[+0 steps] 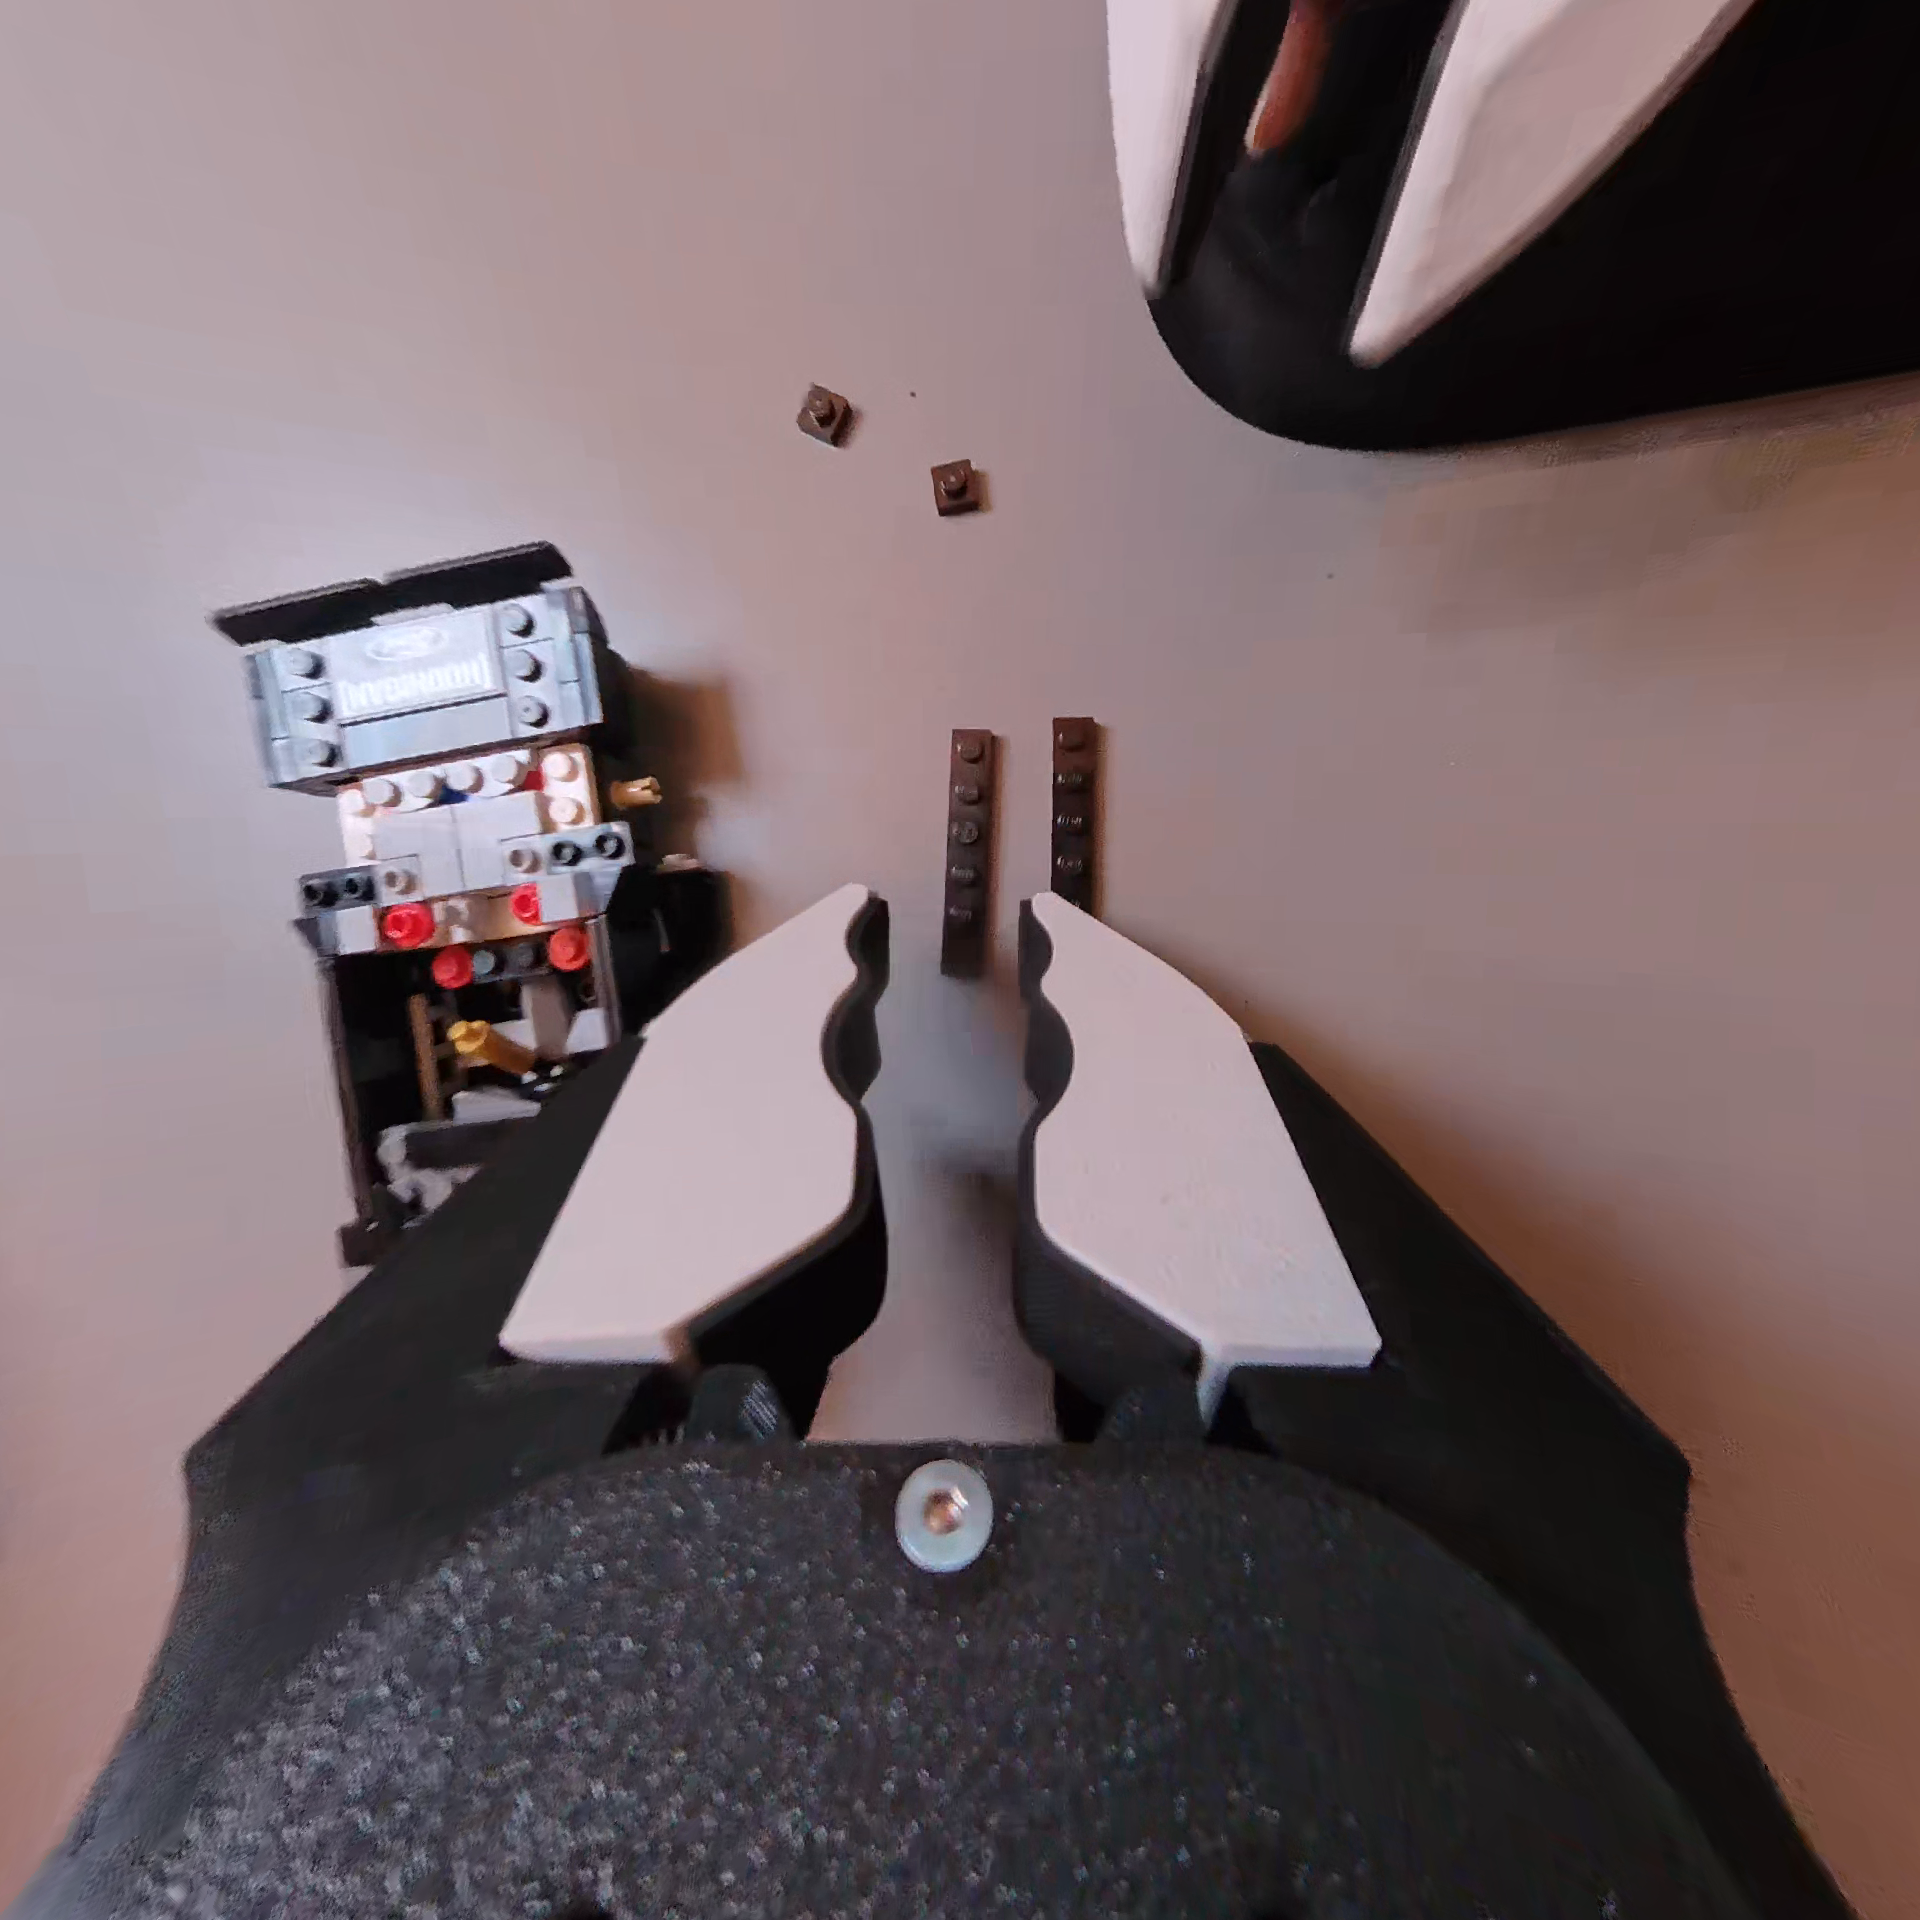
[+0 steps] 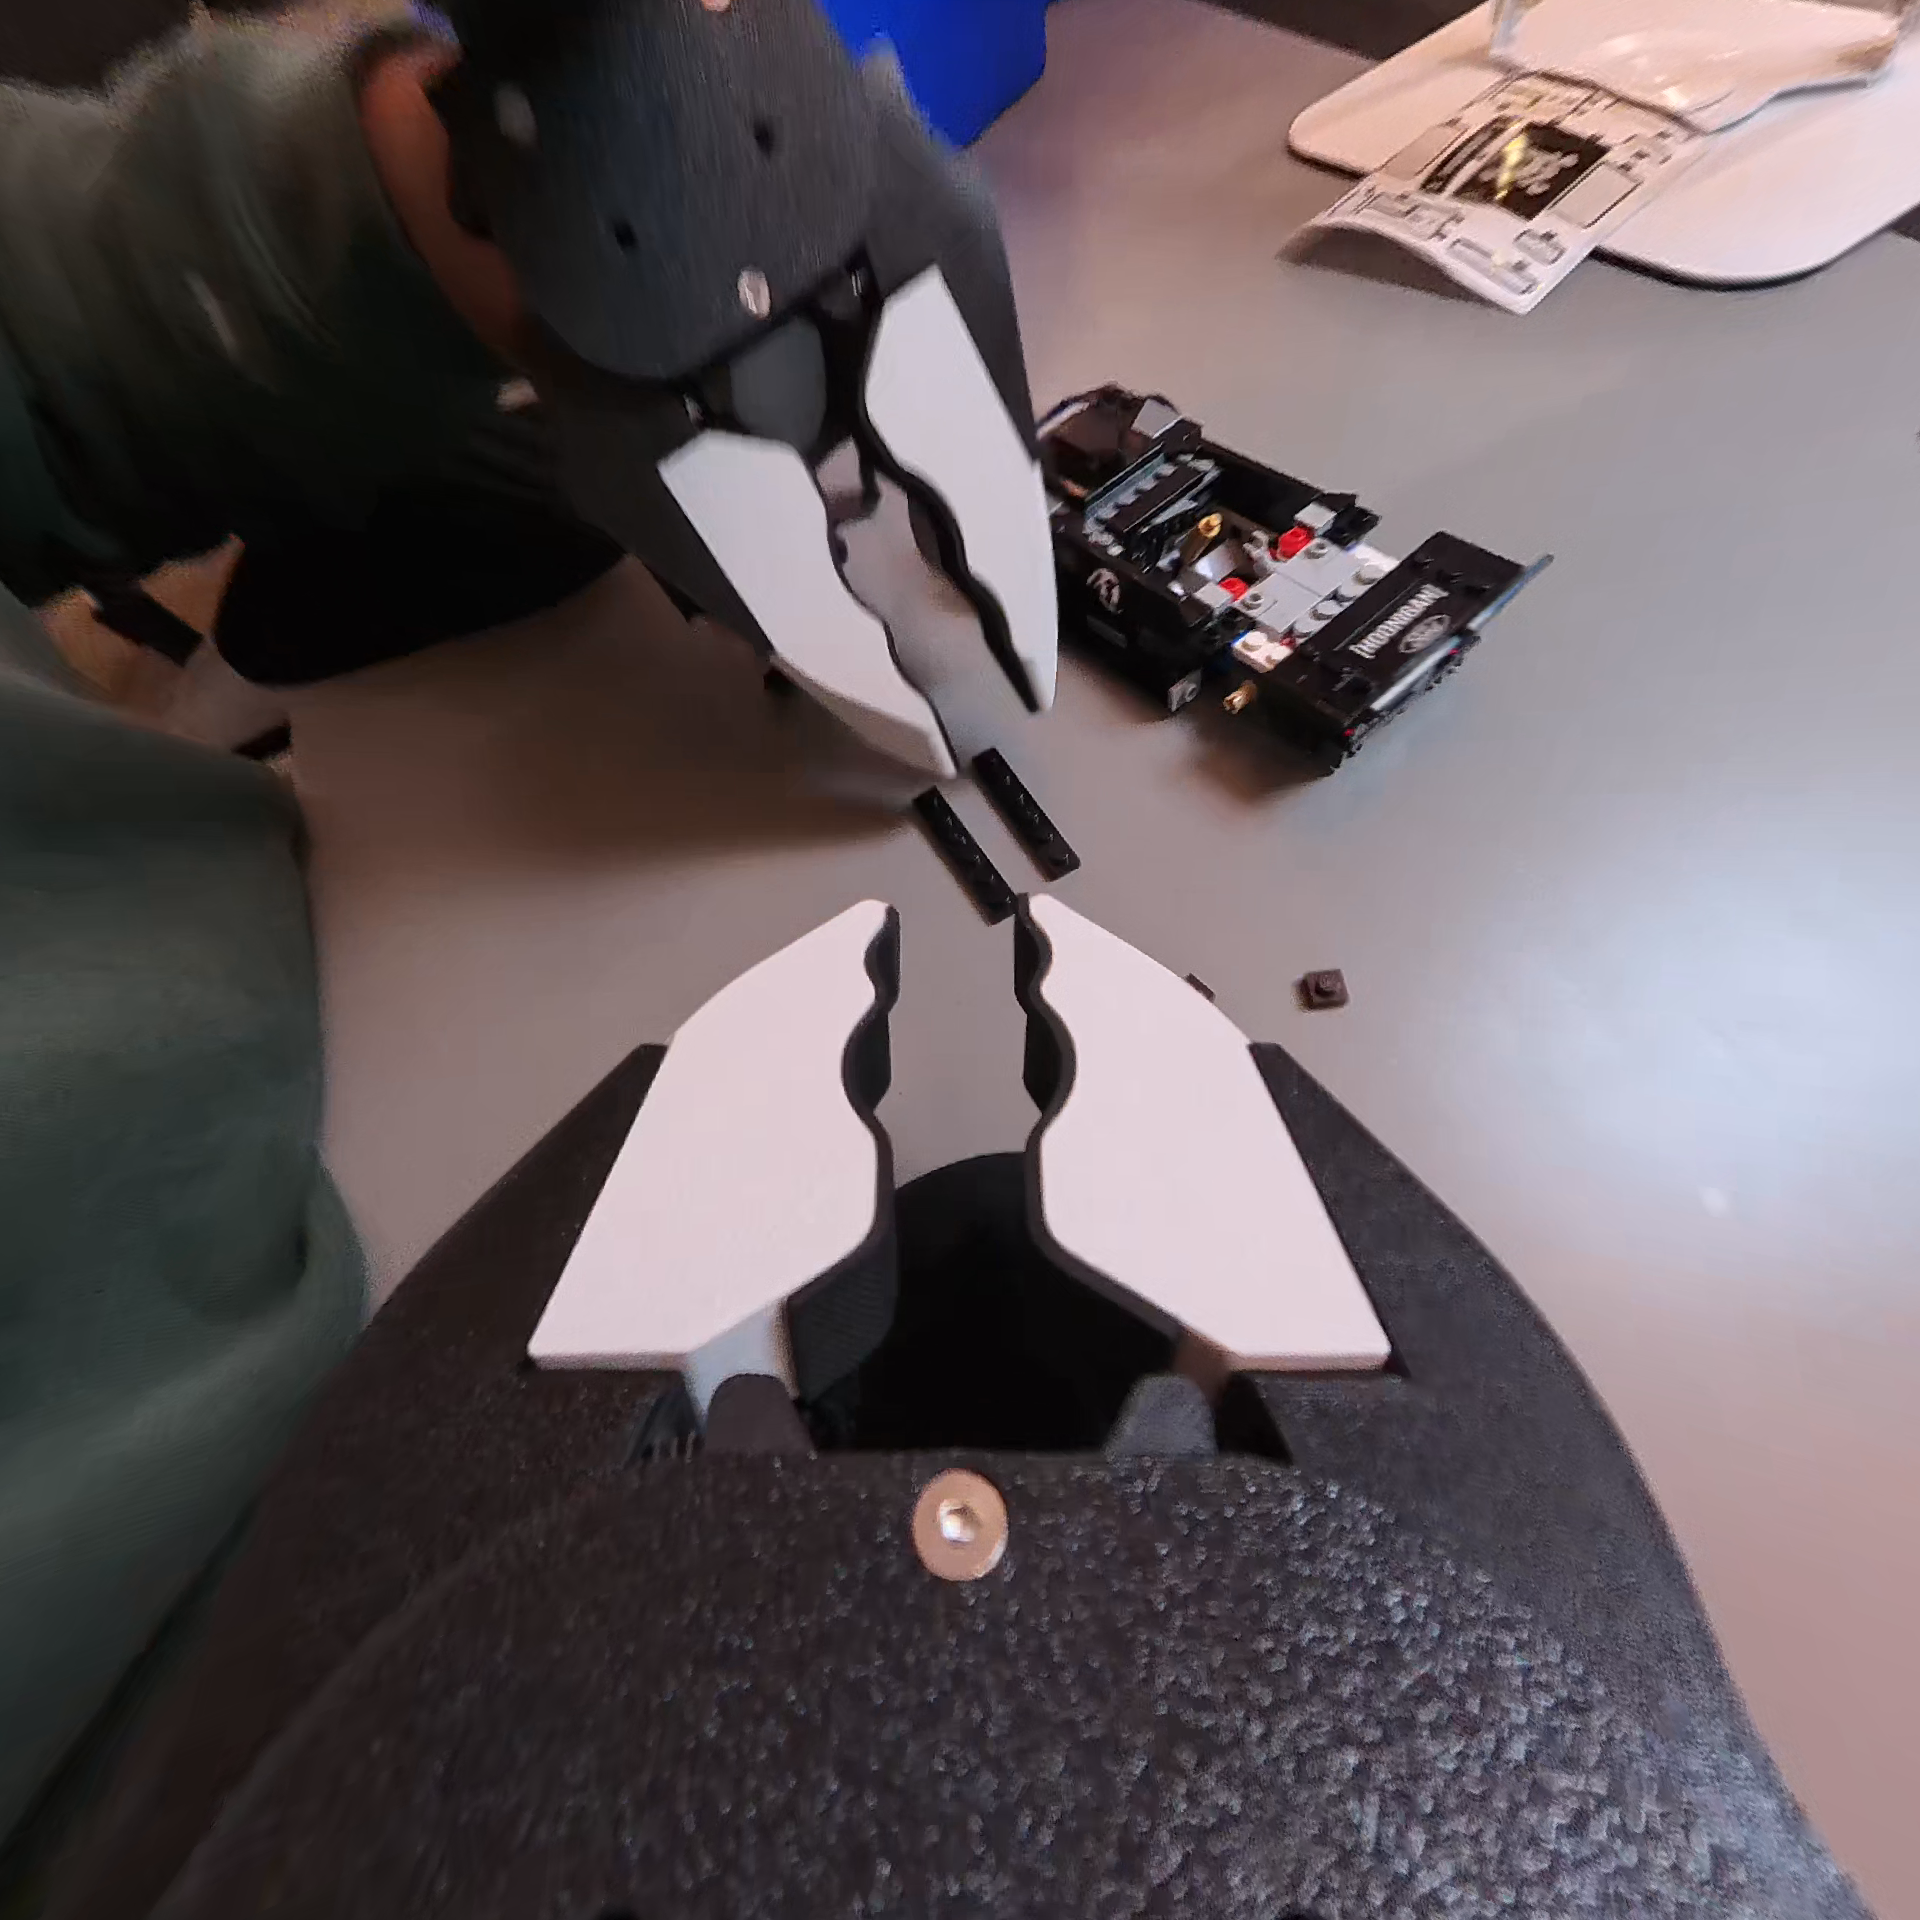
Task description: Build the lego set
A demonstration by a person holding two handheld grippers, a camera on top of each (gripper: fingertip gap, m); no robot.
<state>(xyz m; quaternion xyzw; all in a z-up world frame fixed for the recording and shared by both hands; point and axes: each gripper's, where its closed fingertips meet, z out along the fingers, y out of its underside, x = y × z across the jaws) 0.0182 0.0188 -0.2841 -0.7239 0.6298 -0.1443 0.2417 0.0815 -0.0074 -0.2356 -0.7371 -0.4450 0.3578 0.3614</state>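
Observation:
Two long dark plates lie side by side on the grey table. My left gripper [image 1: 954,914] is open and empty, low over the table, with the near end of one long plate [image 1: 969,852] just ahead of the gap between its fingertips. The other long plate [image 1: 1075,805] lies just right of it. My right gripper [image 2: 956,914] is open and empty, facing the left gripper [image 2: 992,732], with the end of a long plate [image 2: 964,854] at its fingertips. The second plate [image 2: 1025,812] lies beside it. The part-built black car [image 1: 457,862] [image 2: 1288,582] sits to the side.
Two small dark single-stud plates [image 1: 828,414] [image 1: 958,488] lie beyond the long ones; one shows in the right wrist view [image 2: 1323,987]. An instruction sheet [image 2: 1496,187] and a white tray [image 2: 1766,208] sit at the far table edge. A person's green sleeve [image 2: 135,1039] is at the left. Tip to tip, the grippers are about 9 cm apart.

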